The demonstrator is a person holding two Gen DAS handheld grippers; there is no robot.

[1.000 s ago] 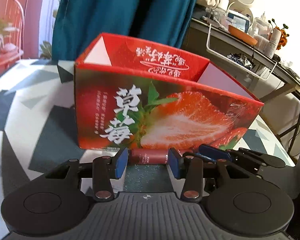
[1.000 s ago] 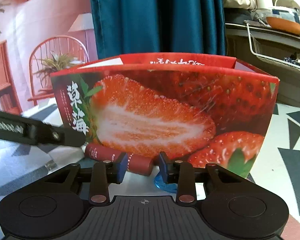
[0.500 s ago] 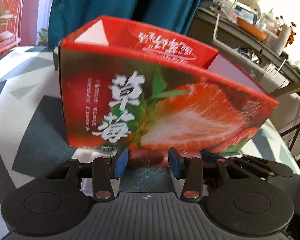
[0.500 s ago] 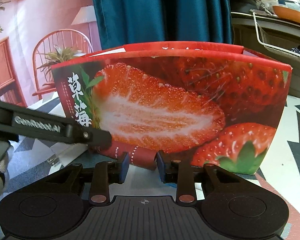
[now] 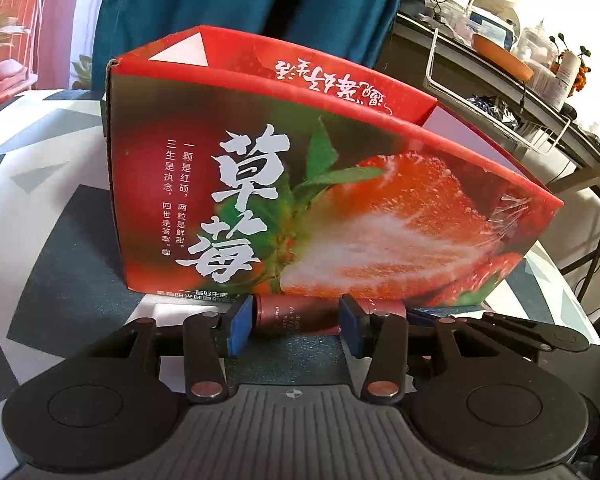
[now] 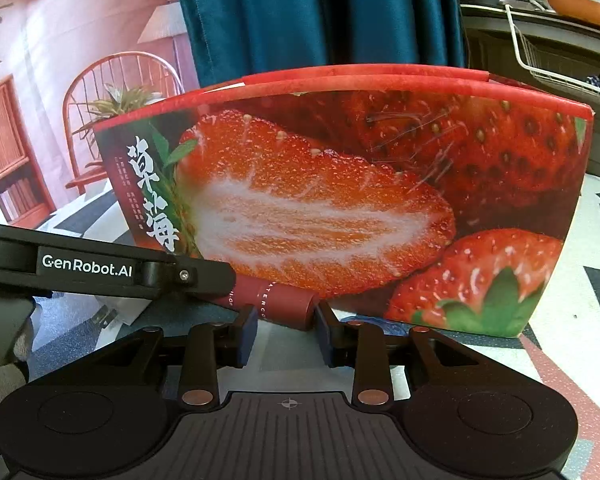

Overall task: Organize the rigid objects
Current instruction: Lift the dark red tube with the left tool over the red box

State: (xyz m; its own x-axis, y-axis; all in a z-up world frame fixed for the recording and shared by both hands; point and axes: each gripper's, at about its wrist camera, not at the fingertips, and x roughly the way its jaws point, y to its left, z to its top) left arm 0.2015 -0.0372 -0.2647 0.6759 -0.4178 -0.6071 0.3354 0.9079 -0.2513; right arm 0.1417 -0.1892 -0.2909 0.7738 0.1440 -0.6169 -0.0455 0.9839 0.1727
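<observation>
Lying against the strawberry box (image 5: pixel 340 208), the maroon tube (image 5: pixel 296 317) sits between both grippers' parted jaws.

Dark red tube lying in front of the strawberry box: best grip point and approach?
Grip the dark red tube across its round body, mid-length, coming in low from the front. It lies on its side against the base of the strawberry box, so the box blocks the far side. The left gripper is open around one stretch; the right gripper straddles the end.

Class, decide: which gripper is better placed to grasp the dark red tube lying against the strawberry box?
Right gripper, probably: its open fingers bracket one end of the dark red tube. The left gripper is open wider along its length.
</observation>
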